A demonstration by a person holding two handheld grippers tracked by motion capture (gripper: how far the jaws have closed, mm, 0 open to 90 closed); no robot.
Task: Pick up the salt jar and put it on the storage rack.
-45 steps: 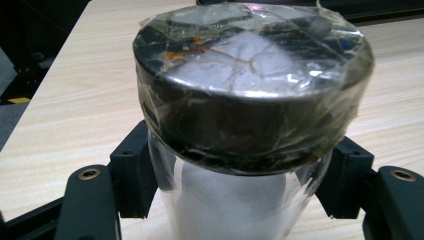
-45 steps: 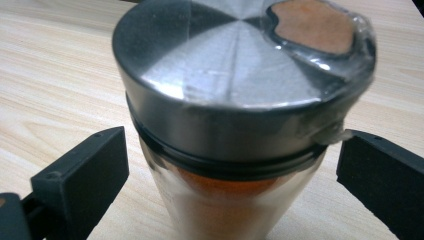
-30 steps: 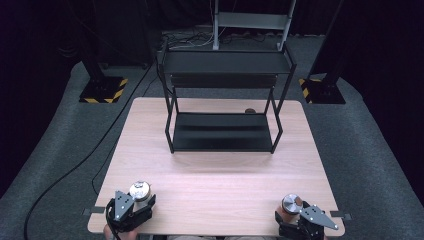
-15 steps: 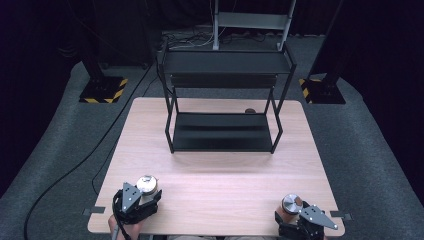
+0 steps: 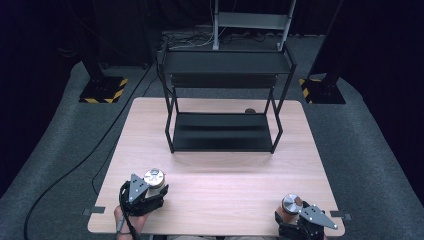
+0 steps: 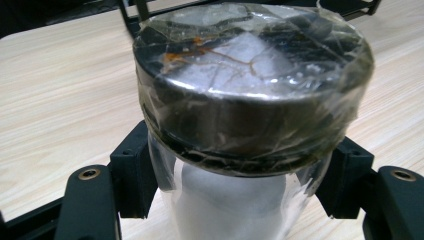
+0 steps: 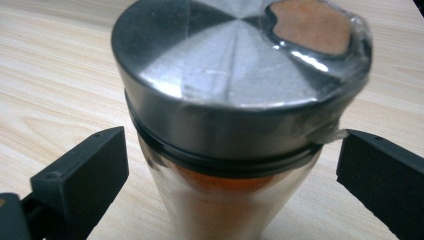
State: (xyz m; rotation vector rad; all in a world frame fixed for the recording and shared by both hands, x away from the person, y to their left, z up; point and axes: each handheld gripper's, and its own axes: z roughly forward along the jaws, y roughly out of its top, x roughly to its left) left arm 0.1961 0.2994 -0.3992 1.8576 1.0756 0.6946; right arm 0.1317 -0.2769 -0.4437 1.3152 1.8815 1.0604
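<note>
Two glass jars with brushed metal lids are in play, one at each of my grippers. The left gripper (image 5: 145,192) is clamped on the clear glass jar of white powder (image 6: 250,100), its pads pressing the glass just under the lid. The right gripper (image 5: 300,220) has its jaws standing apart on either side of the glass jar of orange powder (image 7: 240,115), not touching the glass, so that jar is not yet gripped.

I judge the work barely begun: one jar is secured, the other waits, and the black metal two-tier rack (image 5: 222,132), well ahead of both grippers on the light wooden table (image 5: 225,185), carries nothing on either shelf.

Against the earlier high-view frames, my left gripper has carried its jar forward, off the near table edge towards the rack. My right gripper sits just where it was.
</note>
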